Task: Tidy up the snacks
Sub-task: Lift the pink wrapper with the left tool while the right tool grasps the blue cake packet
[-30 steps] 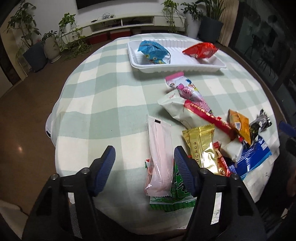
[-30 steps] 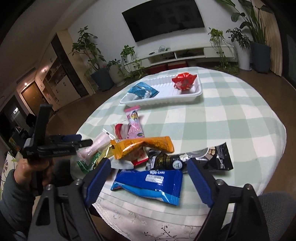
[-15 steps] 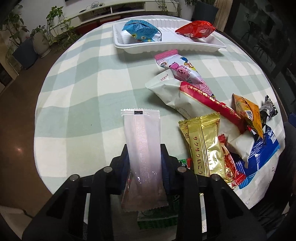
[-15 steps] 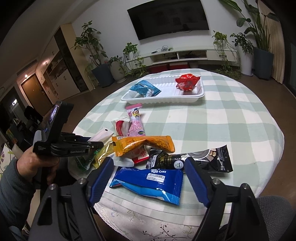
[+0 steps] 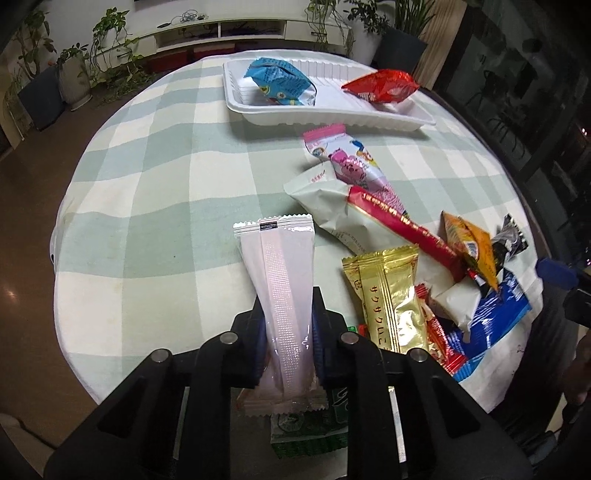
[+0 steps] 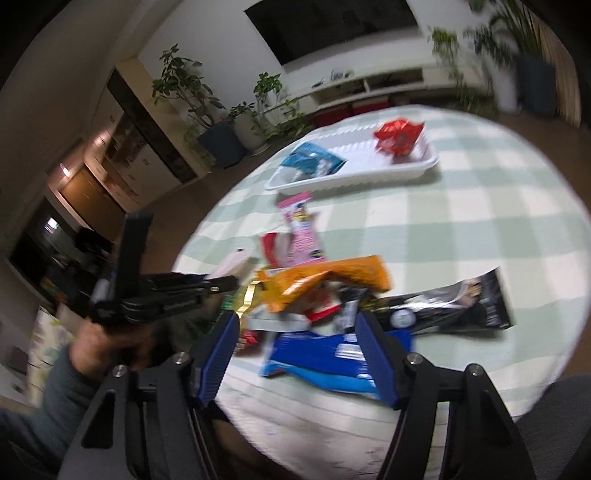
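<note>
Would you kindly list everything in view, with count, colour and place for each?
tray: 1, white, far side of table
snacks in tray: 2, blue and red
pink packet: 1, pale pink, pinched in the left gripper
gold packet: 1, near pile
other loose snacks: several, near-right pile; cartoon pink, white-and-red, orange, black, blue, green
tablecloth: 1, green-and-white check
potted plants: several, along far wall
TV: 1, black, wall
left gripper: just closed on the pink packet
right gripper: jaws narrowing astride the blue packet, not yet pressing
hand: holds the left gripper
</note>
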### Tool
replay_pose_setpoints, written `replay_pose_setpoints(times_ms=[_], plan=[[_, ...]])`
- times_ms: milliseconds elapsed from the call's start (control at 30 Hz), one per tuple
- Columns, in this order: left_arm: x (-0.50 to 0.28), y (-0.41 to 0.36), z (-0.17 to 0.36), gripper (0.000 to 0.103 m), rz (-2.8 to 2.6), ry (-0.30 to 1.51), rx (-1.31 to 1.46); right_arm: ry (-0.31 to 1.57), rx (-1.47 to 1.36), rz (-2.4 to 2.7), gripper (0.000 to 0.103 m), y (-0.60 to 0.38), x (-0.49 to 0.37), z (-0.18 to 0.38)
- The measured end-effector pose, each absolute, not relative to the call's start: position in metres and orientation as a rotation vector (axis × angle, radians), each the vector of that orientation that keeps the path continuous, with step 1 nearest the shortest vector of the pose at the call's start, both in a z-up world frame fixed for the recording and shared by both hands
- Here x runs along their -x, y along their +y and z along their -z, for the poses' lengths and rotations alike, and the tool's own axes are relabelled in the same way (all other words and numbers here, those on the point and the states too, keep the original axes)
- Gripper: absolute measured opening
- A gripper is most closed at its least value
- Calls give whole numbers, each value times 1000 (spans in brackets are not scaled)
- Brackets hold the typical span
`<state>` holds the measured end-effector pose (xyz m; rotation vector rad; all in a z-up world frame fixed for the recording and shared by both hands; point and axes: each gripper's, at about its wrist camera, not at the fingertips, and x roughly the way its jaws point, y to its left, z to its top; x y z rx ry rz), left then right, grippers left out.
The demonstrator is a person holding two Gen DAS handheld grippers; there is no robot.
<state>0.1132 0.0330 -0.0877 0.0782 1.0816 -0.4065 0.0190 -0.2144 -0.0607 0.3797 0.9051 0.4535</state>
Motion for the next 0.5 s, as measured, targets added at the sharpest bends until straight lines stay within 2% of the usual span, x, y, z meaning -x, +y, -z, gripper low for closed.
replay_pose_setpoints(times_ms=[100, 333, 500], plan=[[-112, 42, 84, 18, 415, 1072, -28, 888, -264, -442, 65, -206, -18, 52], [-104, 62, 71, 18, 457, 1032, 91, 995, 164, -522, 65, -181, -22, 56], [-94, 65, 70, 18, 470, 1028, 123, 1033, 409, -616, 60, -164, -32, 68]])
